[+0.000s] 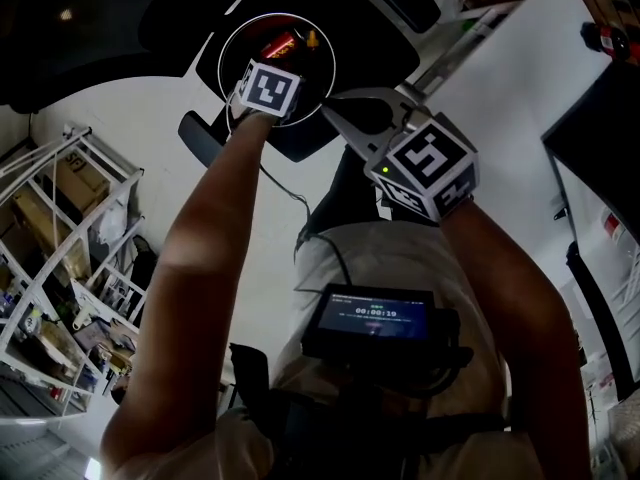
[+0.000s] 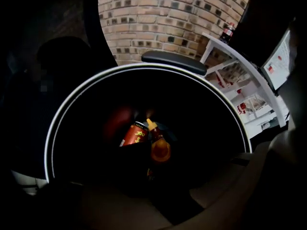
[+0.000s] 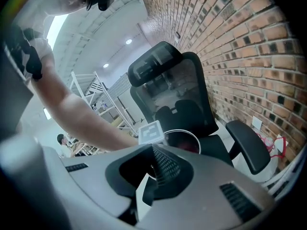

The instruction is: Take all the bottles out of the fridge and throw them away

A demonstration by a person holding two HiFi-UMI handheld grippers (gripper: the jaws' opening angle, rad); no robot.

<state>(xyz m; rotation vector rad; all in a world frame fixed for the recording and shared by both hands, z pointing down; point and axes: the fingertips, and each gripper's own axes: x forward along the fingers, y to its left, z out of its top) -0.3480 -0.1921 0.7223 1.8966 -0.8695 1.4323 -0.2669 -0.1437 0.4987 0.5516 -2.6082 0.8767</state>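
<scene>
I find the right claw [image 3: 156, 171] closed and empty. The left claw [image 2: 152, 195] points down into the bin [image 2: 206, 128], clamped on a dark bottle [image 2: 149, 174] that I only dimly make out. An orange bottle [image 2: 159, 147] and a red can [image 2: 135, 134] lie at the bin's bottom centre. An office chair [image 3: 177, 95] and a brick wall [image 2: 158, 18] stand beyond.

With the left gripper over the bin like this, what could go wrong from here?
1. In the head view, the left gripper hangs close to the edge of the round black bin with the white rim, so anything let go there might strike the rim.
2. The shut right gripper sits close beside the left forearm; they might collide.
</scene>
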